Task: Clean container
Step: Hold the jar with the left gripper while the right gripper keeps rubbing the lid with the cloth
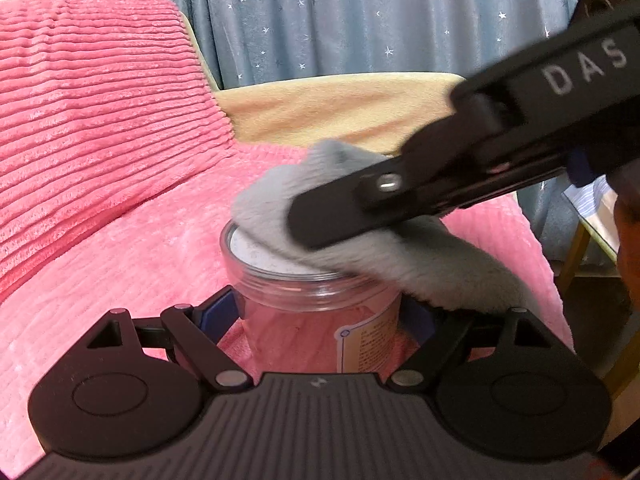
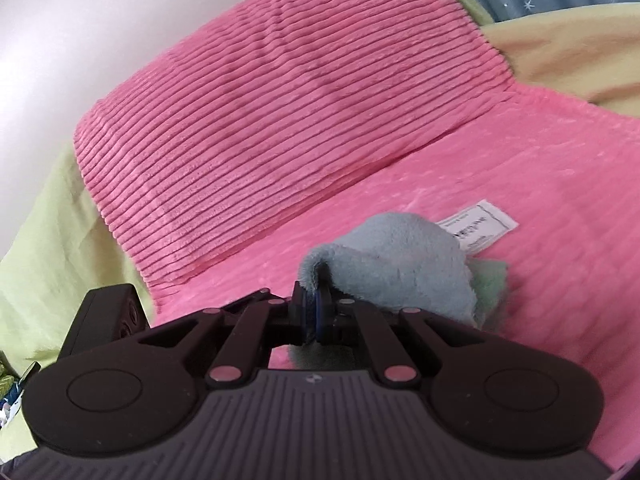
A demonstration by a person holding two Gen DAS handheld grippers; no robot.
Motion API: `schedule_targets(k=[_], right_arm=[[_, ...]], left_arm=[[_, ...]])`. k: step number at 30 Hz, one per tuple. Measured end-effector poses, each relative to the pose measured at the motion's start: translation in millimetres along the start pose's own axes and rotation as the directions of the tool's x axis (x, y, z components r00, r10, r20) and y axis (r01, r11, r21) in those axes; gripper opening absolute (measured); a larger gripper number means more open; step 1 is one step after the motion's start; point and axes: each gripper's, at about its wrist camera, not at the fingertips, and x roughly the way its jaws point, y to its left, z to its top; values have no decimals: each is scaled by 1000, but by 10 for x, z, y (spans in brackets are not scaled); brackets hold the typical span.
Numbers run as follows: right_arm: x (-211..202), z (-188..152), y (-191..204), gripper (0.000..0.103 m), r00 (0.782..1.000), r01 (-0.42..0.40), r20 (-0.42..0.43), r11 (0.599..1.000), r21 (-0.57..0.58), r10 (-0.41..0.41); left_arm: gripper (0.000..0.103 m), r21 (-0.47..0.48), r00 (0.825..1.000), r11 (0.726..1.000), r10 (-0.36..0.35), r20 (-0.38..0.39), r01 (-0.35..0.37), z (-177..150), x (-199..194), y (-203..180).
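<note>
While a pink blanket (image 1: 132, 264) is spreading across the whole seat, a ribbed pink cushion (image 1: 92, 120) is leaning up behind the jar, and a yellow cover (image 1: 340, 112) is showing past the blanket's far edge. Farther back than the jar, a blue curtain (image 1: 360, 16) with small white stars is hanging.

The jar (image 1: 316, 308) is standing upright on the blanket, clear-walled, with a yellow and white label (image 1: 368, 344) on the side facing the left wrist camera. The left gripper (image 1: 320, 316) is clamping the jar by its sides, one blue-padded finger pressing on each side just below the threaded neck.

Above the jar, the right gripper (image 1: 320, 220) is coming in from the right at a slant, its fingers pressed together on a grey cloth (image 1: 420, 264). In the right wrist view the same gripper (image 2: 316, 312) is pinching a fold of the cloth (image 2: 400, 260) between its blue pads. The cloth is lying over the jar's mouth, covering the right part of the rim and drooping down the jar's right side; the left part of the opening is staying uncovered, showing a pale inside.

Beyond the cloth in the right wrist view, a small white tag (image 2: 480, 224) with dark print is lying on the blanket.
</note>
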Motion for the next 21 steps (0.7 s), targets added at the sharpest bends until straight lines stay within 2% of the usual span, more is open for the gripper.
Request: schedule_targets(k=[4,11,14,21], right_arm=[[84,37,5,1,1000,9,9,1000,-5,-9],[115,93,-51,1,988,138,87,985,-105,-129],[18,99,-117,1,983,169,95,981,-100,-159],[28,95,-84,1,982,176,92,977,-121,-165]], left_arm=[[85,-10,1000,1000,-2,3,2,-2,-4,4],[85,-11,1000,1000,-7,3,7,13,25,32],[85,-5,1000,1000,-6,3,6,17,32,30],[85,-1,1000,1000,-3,2,3,26,52,38]])
